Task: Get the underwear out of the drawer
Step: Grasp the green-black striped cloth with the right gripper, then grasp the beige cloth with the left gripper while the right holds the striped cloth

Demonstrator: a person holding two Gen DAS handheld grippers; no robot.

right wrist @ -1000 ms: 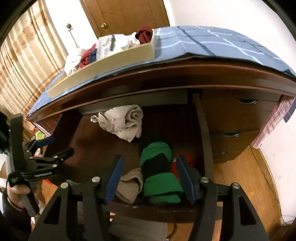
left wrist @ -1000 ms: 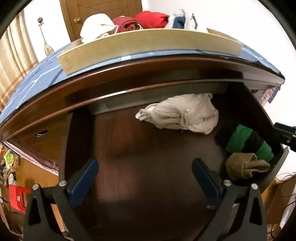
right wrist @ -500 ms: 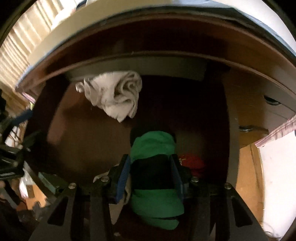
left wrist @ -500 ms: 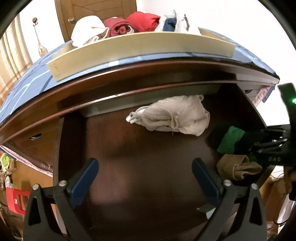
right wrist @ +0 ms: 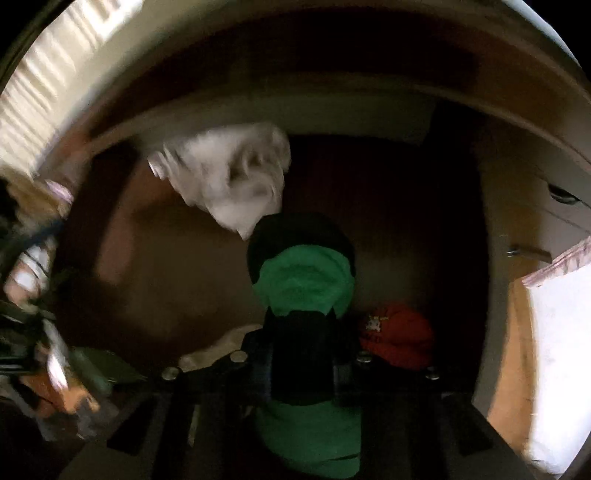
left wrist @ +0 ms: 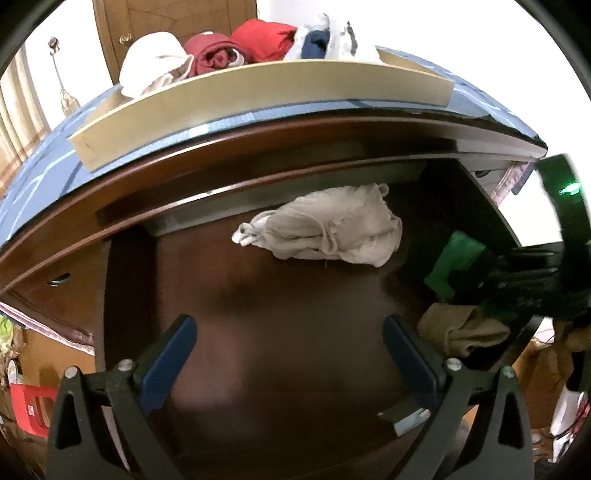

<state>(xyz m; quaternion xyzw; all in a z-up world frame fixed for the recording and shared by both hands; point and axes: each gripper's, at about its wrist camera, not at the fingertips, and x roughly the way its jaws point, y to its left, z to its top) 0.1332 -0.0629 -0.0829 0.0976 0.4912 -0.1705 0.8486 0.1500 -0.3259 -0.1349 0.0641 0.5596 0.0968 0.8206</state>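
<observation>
The drawer (left wrist: 258, 332) of dark wood stands pulled out. In it lie crumpled pale beige underwear (left wrist: 332, 230) at the back and a tan folded piece (left wrist: 458, 328) at the front right. My right gripper (right wrist: 301, 354) is shut on a rolled green and black piece of underwear (right wrist: 306, 284), pinching its black middle band; the same roll (left wrist: 454, 258) shows in the left wrist view with the right gripper's (left wrist: 532, 280) black body over it. A red piece (right wrist: 399, 336) lies to the roll's right. My left gripper (left wrist: 290, 350) hangs open over the drawer's bare floor, holding nothing.
On the dresser's blue-patterned top stands a shallow light wooden tray (left wrist: 258, 88) with white, red and navy rolled clothes. A wooden door (left wrist: 166, 22) is behind it. More drawers with handles (right wrist: 561, 195) sit right of the open one. The right wrist view is dark and blurred.
My right gripper came down over the green and black roll and shut on its middle. The left gripper stayed open and barely moved.
</observation>
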